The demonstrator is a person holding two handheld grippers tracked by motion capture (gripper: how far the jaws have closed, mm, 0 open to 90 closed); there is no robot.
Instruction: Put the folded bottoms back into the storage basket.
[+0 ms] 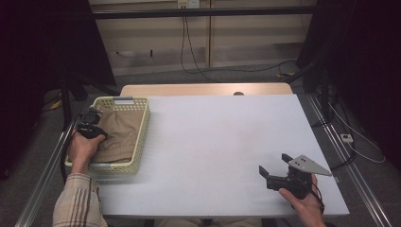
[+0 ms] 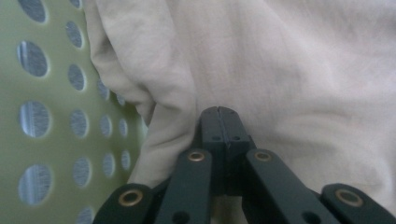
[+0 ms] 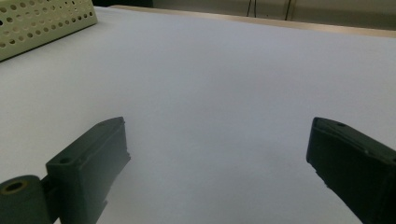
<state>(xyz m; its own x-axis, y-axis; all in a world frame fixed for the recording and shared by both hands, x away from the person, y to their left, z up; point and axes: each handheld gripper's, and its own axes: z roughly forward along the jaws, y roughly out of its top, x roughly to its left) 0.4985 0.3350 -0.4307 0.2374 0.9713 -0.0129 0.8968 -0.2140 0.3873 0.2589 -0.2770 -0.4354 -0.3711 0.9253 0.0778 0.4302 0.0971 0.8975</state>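
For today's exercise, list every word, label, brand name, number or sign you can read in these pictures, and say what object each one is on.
None: no word, number or brand can be read in these pictures.
The yellow-green basket, the beige cloth in it, the white table top and both grippers, left and right, bear no legible marking.
The pale plate on the back wall is too small to read.

Beige folded cloth (image 1: 119,133), creased, lying flat inside the pale yellow perforated basket (image 1: 142,131), left of the frame in the high view
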